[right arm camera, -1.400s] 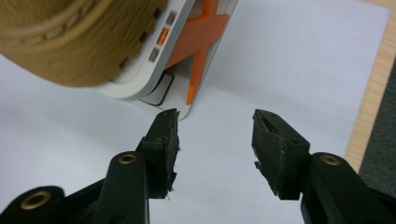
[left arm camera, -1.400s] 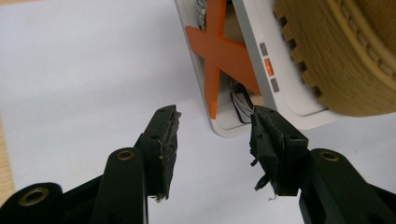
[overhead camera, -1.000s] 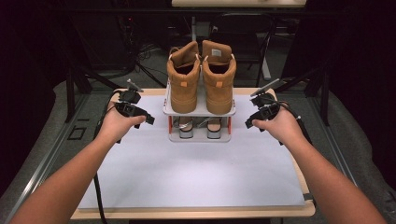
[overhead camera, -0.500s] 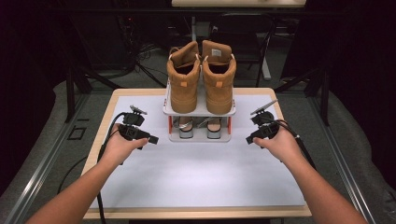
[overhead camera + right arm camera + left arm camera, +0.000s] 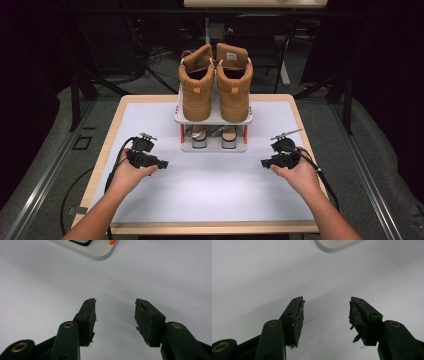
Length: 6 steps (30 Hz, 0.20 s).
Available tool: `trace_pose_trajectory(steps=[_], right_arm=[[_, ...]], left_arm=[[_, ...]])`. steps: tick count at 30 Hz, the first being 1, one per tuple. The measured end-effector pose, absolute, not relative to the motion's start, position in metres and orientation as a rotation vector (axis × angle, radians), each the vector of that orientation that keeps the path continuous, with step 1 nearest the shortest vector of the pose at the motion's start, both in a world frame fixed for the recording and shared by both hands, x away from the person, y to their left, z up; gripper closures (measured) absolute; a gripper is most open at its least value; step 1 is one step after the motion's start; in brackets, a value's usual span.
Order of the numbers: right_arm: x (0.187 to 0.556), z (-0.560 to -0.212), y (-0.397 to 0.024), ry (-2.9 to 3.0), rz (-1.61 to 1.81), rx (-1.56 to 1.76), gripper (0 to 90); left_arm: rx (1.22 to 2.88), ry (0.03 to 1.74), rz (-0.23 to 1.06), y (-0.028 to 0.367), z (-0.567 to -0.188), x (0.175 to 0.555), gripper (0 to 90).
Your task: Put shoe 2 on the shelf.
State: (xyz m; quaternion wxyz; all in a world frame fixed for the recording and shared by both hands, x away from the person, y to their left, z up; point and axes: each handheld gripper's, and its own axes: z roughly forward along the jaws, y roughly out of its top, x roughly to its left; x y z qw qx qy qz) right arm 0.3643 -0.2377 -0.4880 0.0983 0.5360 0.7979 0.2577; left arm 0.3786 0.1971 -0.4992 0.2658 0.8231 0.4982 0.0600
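left gripper [image 5: 161, 164]: fingers apart, just been opening, nothing between, left of shoe rack [image 5: 214, 120] | right gripper [image 5: 265, 163]: fingers apart, just been opening, empty, right of rack | boots [image 5: 215, 82] atop rack

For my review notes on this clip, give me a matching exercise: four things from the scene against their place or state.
1. tan boots
2. sandals
3. left tongs
4. right tongs

a. open, over the mat right of the rack
b. top shelf of the rack
c. open, over the mat left of the rack
d. lower shelf

Pairs: 1-b, 2-d, 3-c, 4-a
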Motion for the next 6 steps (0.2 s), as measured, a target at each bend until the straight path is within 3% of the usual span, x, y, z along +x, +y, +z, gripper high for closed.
trace_pose_trajectory(steps=[6], right_arm=[[0.351, -0.503, -0.235, 2.342, 0.788, 1.482, 44.3]], left_arm=[[2.207, 1.338, 0.138, 0.199, -0.516, 0.374, 42.4]])
